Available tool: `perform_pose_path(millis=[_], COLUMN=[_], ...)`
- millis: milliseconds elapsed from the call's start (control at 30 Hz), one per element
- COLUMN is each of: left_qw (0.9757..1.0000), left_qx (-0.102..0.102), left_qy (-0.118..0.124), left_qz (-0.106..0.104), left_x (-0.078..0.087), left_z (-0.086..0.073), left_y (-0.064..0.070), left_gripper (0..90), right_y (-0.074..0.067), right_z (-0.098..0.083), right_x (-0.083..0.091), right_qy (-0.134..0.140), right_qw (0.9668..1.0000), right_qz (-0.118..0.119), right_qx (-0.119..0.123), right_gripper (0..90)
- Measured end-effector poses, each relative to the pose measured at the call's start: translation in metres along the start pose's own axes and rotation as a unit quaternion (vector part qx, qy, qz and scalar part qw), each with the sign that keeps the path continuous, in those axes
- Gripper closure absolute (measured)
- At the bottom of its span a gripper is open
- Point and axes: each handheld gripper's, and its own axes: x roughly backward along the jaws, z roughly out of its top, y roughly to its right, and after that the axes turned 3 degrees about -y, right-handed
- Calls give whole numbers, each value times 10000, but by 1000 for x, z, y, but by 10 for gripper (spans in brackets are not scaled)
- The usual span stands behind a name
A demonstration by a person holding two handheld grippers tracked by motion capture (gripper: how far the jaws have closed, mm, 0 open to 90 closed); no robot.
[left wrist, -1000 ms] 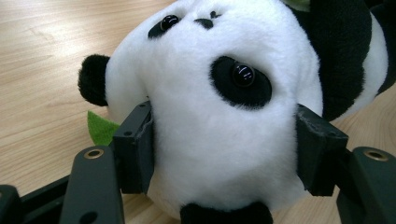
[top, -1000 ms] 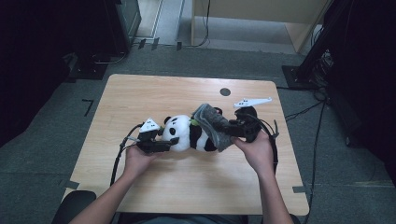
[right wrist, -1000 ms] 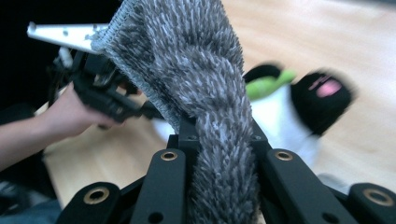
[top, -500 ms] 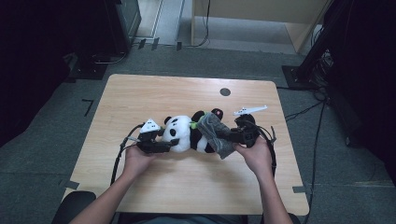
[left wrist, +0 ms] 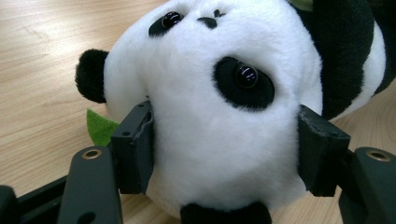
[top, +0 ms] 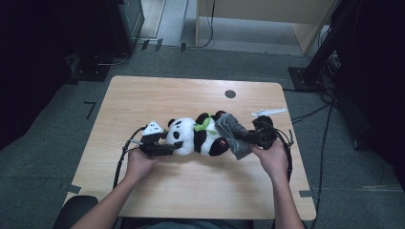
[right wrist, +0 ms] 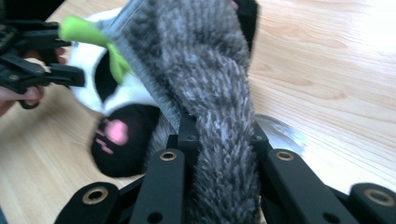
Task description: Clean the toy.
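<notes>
Panda plush point(top: 196, 137), mid-frame, is risking slipping: left tongs point(left wrist: 224, 154) are squeezing its soft head while right tongs point(right wrist: 219, 154) are clamping the grey cloth point(right wrist: 205, 70).

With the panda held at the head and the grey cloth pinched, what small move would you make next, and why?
Probably draw the right claw further over the panda: it is shut on the grey cloth, which covers just the legs, while the left claw steadies the head.

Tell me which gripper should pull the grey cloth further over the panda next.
Right. The right gripper is already shut on the grey cloth, while the left gripper clamps the panda by the head, probably steadying it.
</notes>
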Motion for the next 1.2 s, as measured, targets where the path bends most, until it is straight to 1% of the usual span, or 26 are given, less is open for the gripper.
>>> perform_pose_path(millis=[33,100,133,167,233,267,300,333,433,500,567,633,667,733,767,800,833,867,900,967,1000,1033,1100,1133,1200], left_qw=[10000,10000,10000,10000,10000,10000,10000,10000,10000,10000,10000,10000,10000,10000,10000,10000,10000,10000,10000,10000,10000,10000,10000,9999,9998], left_qx=[-8,-21,-21,-22,-28,-31,-31,-43,-41,-36,-34,-23,-26,-31,-40,-40,-35,-28,-23,-22,-22,-9,5,64,102], left_qy=[2,29,29,37,34,35,35,30,29,29,8,26,24,33,28,28,23,25,9,-18,-18,-19,-38,-86,-137], left_qz=[2,12,12,16,21,22,22,27,21,17,2,-3,-7,-4,-5,-5,-11,-17,-20,-5,-5,-11,-19,-47,-70], left_x=[0,0,0,0,0,0,0,0,0,0,0,0,0,0,0,0,0,0,0,0,0,0,1,1,2], left_z=[0,0,0,0,0,0,0,0,0,0,0,0,0,0,0,0,0,0,1,2,2,3,4,7,10], left_y=[0,1,1,1,1,1,1,1,1,1,1,1,1,1,1,1,1,1,1,1,1,2,2,1,0], left_gripper=[323,322,322,322,322,322,322,321,321,321,321,322,322,323,324,324,324,327,328,329,332,338,345,358,370], right_y=[4,3,3,-2,-11,-16,-16,-27,-43,-51,-56,-57,-55,-49,-46,-46,-42,-36,-33,-29,-29,-25,-24,-25,-32], right_z=[0,1,1,4,8,10,10,12,16,17,17,15,14,11,10,10,9,8,7,6,6,5,5,7,9], right_x=[4,13,13,22,31,35,35,39,36,28,17,5,-1,-7,-8,-8,-8,-6,-5,-2,-2,0,3,9,16], right_qy=[87,257,257,411,523,578,578,665,597,506,346,180,98,32,37,37,70,109,131,160,160,207,228,302,469], right_qw=[9999,9994,9994,9989,9983,9978,9978,9966,9957,9953,9953,9958,9963,9973,9978,9978,9980,9983,9985,9988,9988,9991,9991,9990,9979], right_qz=[61,166,166,206,250,308,308,394,513,594,653,631,565,400,368,368,393,379,365,314,314,243,203,197,294], right_qx=[-90,-130,-130,-59,56,120,120,282,488,570,624,642,641,609,557,557,496,421,385,334,334,292,281,248,321], right_gripper=[764,764,764,764,764,764,764,764,763,763,763,762,761,758,758,758,758,758,758,759,759,760,761,762,763])
